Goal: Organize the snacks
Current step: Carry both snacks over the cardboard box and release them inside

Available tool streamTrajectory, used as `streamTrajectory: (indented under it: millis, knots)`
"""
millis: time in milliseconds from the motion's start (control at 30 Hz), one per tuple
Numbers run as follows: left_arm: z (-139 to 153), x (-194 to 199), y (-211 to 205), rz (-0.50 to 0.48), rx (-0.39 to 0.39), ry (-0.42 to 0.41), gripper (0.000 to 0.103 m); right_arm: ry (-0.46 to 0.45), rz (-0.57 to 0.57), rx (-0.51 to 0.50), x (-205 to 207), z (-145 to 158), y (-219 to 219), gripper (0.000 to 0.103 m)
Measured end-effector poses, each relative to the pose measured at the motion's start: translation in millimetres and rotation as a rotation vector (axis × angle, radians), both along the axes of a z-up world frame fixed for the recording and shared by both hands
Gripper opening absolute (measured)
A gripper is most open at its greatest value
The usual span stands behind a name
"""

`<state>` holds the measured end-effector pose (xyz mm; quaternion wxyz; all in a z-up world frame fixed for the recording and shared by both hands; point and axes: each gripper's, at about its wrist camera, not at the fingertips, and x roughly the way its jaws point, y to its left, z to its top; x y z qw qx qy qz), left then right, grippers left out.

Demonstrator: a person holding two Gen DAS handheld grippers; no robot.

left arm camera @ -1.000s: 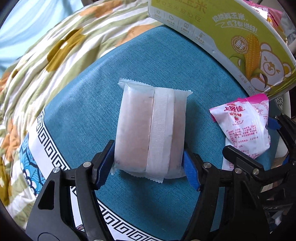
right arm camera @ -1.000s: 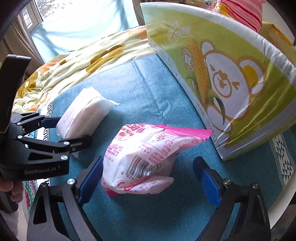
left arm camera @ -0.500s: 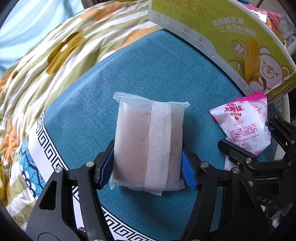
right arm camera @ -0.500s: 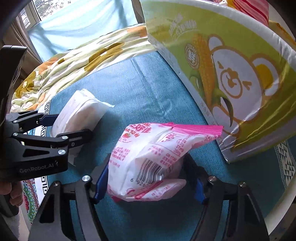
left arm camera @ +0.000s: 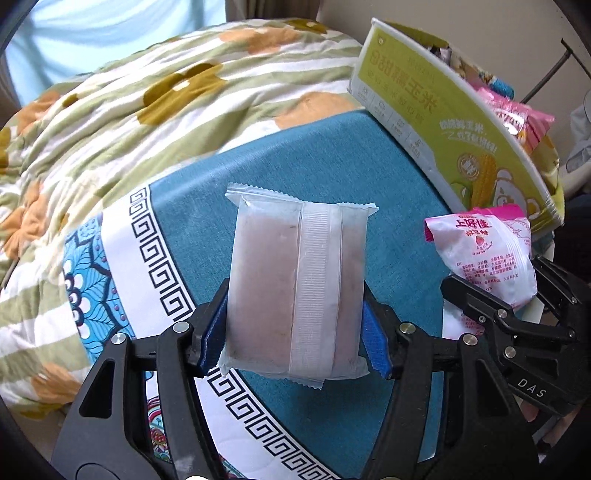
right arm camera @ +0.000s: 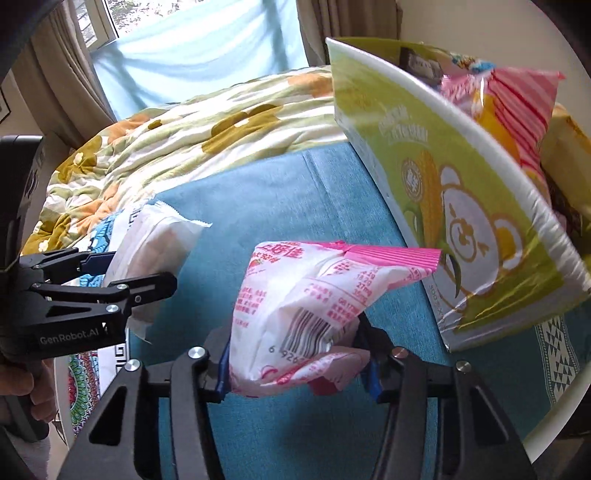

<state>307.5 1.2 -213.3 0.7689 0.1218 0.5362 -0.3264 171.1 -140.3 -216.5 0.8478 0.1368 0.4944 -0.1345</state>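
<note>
I have the left gripper [left arm camera: 295, 332] pinching the frosted white packet [left arm camera: 295, 284] and the right gripper's [right arm camera: 295, 363] jaws closing on the pink snack bag [right arm camera: 314, 306], both apparently lifted off the teal cloth [left arm camera: 314, 158], probably for dropping into the corn-print box [right arm camera: 461, 206].

We take this for a bedroom in a home: a rumpled floral quilt [left arm camera: 155, 110] covers a bed beside the cloth-covered surface [right arm camera: 280, 199], brown curtains [right arm camera: 66, 85] frame a window [right arm camera: 99, 22], and a printed box [right arm camera: 461, 206] holds household snacks.
</note>
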Motion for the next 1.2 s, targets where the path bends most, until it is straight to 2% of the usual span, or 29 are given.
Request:
streamTrajectory:
  millis: [267,533,667,867,1033,1067,1100,1167,1200]
  knots:
    - [94.7,-6.7,-13.8,0.069,-0.026,-0.116,0.059,-0.147,0.106,-0.007,-7.7,91.9,-3.4,0.049]
    - [149.8,-13.3,-93.4,0.116,-0.087,-0.172,0.059,-0.233,0.156,-0.024,-20.0,152.2,-69.6,0.049]
    - [158.0,-11.7,-156.2,0.179,-0.098,-0.165,0.059,-0.250,0.190,-0.029,-17.8,165.3,-123.6,0.049]
    - [153.9,0.7,-239.9,0.266,-0.103,-0.158,0.059,-0.257,0.254,-0.036,-11.1,173.6,-204.4,0.049]
    - [140.7,15.3,-289.9,0.319,-0.038,-0.132,0.061,-0.228,0.281,-0.032,-0.6,164.9,-251.3,0.049]
    - [139.5,15.1,-294.9,0.321,-0.037,-0.136,0.068,-0.220,0.284,-0.025,-0.4,162.6,-258.4,0.049]
    - [138.9,13.7,-297.5,0.323,-0.031,-0.151,0.084,-0.212,0.285,-0.021,1.3,160.4,-263.0,0.049]
    - [140.9,4.8,-298.6,0.323,-0.017,-0.190,0.103,-0.200,0.288,-0.008,2.5,156.1,-271.8,0.049]
    - [141.9,-0.7,-296.8,0.321,-0.010,-0.208,0.103,-0.195,0.289,-0.001,3.2,154.1,-275.9,0.049]
